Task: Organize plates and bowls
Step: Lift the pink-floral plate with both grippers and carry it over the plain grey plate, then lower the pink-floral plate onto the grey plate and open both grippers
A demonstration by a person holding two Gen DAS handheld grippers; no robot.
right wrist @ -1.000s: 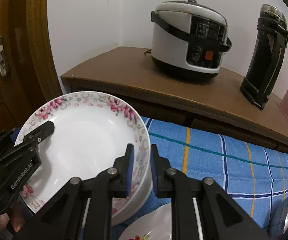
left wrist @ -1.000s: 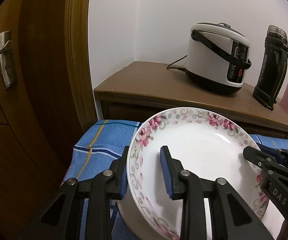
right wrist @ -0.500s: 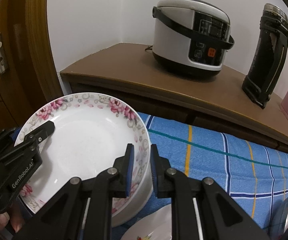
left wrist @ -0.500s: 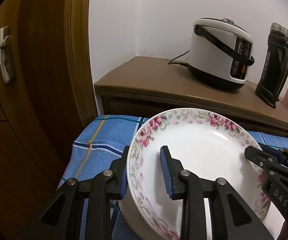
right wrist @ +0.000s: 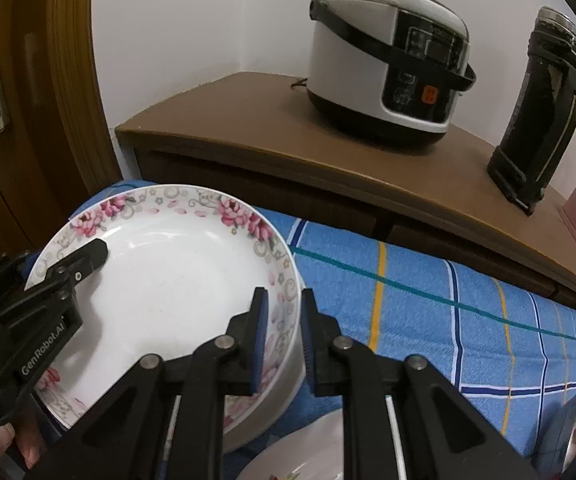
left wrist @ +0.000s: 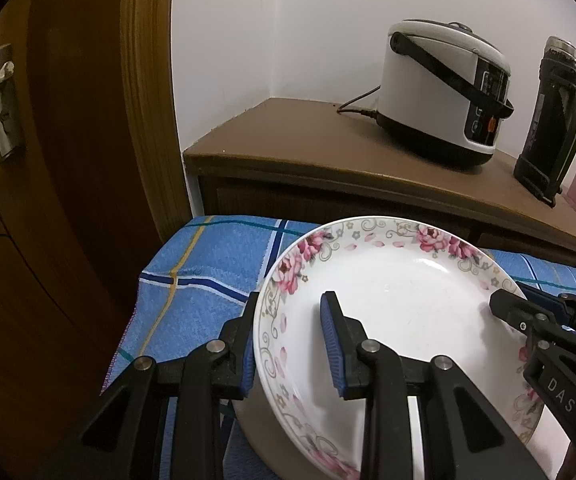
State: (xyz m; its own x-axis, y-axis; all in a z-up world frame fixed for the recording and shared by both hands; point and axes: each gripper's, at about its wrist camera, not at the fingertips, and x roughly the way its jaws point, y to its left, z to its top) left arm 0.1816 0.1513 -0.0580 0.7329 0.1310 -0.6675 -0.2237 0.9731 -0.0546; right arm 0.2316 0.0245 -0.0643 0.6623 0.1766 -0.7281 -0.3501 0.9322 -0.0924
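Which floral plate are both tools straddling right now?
The top plate of the left stack, with left tool and right tool astride opposite rims; the other plate lies untouched at the near edge.

Open cloth right, cabinet blocks behind

Bare blue checked tablecloth (right wrist: pixel 427 312) lies open right of the floral plate (right wrist: pixel 168 292). The wooden cabinet (right wrist: pixel 327 168) with rice cooker (right wrist: pixel 387 64) and black flask (right wrist: pixel 543 108) walls the far side; the door (left wrist: pixel 48 200) closes the left.
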